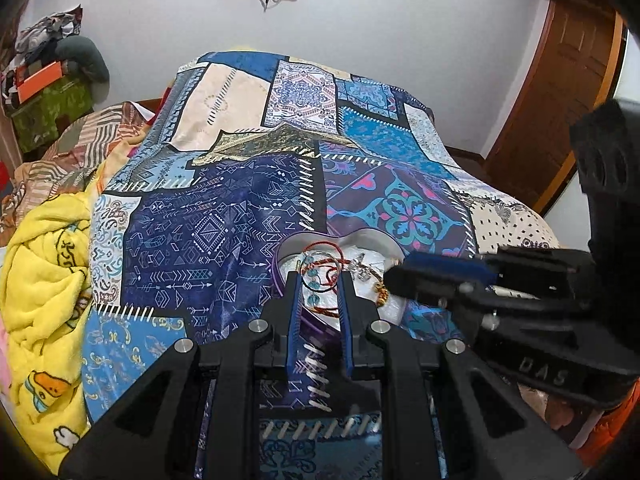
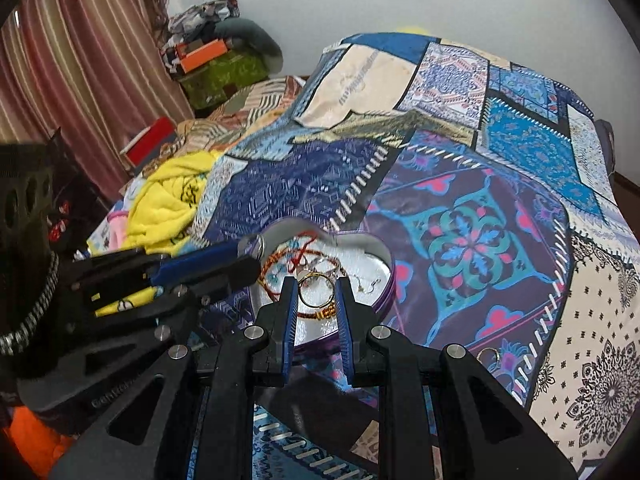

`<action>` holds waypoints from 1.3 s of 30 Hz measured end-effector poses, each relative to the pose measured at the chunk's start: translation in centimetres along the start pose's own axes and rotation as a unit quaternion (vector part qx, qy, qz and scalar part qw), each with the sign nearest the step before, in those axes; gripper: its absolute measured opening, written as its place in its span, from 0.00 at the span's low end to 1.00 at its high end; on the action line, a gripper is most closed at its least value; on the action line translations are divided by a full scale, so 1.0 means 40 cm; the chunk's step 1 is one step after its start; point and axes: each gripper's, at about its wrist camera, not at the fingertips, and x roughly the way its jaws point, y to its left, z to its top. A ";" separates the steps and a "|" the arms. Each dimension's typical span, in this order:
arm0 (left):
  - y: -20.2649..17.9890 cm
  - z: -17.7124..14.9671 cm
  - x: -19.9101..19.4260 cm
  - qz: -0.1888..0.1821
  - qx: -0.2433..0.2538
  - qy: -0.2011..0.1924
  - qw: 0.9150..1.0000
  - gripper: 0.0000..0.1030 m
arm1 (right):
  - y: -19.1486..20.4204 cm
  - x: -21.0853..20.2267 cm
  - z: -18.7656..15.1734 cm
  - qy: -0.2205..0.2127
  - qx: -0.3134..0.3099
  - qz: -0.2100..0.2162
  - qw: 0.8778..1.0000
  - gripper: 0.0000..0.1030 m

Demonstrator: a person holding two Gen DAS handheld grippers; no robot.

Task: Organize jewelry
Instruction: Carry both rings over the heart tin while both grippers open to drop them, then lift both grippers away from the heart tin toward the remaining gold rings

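Purple-walled and heart-shaped, the tin [image 2: 390,276] sits on the patchwork bedspread [image 2: 460,168] holding a tangle of bracelets [image 1: 320,276]. The left gripper [image 1: 320,284] and right gripper [image 2: 317,292] both hover over it, jaws apart, empty. A gold ring [image 2: 316,290] lies between the right fingers. One small ring [image 2: 490,355] rests on the bedspread.

The heart-shaped tin [image 2: 372,248] just ahead of the right claw [image 2: 317,300] looks like smooth metal, its inner wall a dull silver sheen and its outer rim glossy purple. Between that claw's fingers lies a gold ring [image 2: 317,290], polished and shiny. Under both claws the bedspread [image 1: 224,216] is printed cloth, matt and smooth. Left of the left claw [image 1: 319,292], the yellow blanket [image 1: 44,280] looks fleecy. The claws are matt black plastic with ribbed blue pads [image 1: 294,320].
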 end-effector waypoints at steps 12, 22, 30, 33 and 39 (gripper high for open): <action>0.018 0.008 0.024 -0.001 -0.003 0.008 1.000 0.16 | -0.009 0.031 0.003 0.022 -0.003 -0.003 1.000 0.17; 0.009 0.018 -0.024 0.007 -0.002 -0.006 1.000 0.16 | -0.019 -0.030 0.011 -0.002 0.003 -0.012 1.000 0.17; -0.046 0.028 -0.070 0.001 0.015 -0.021 1.000 0.16 | -0.072 -0.124 0.010 -0.032 0.017 -0.045 0.998 0.17; -0.073 0.031 -0.079 -0.001 0.023 -0.024 0.999 0.16 | -0.105 -0.153 0.006 -0.038 0.028 -0.062 0.997 0.17; -0.123 0.036 -0.084 -0.013 0.033 -0.023 0.999 0.16 | -0.174 -0.196 -0.022 -0.041 0.064 -0.077 0.994 0.23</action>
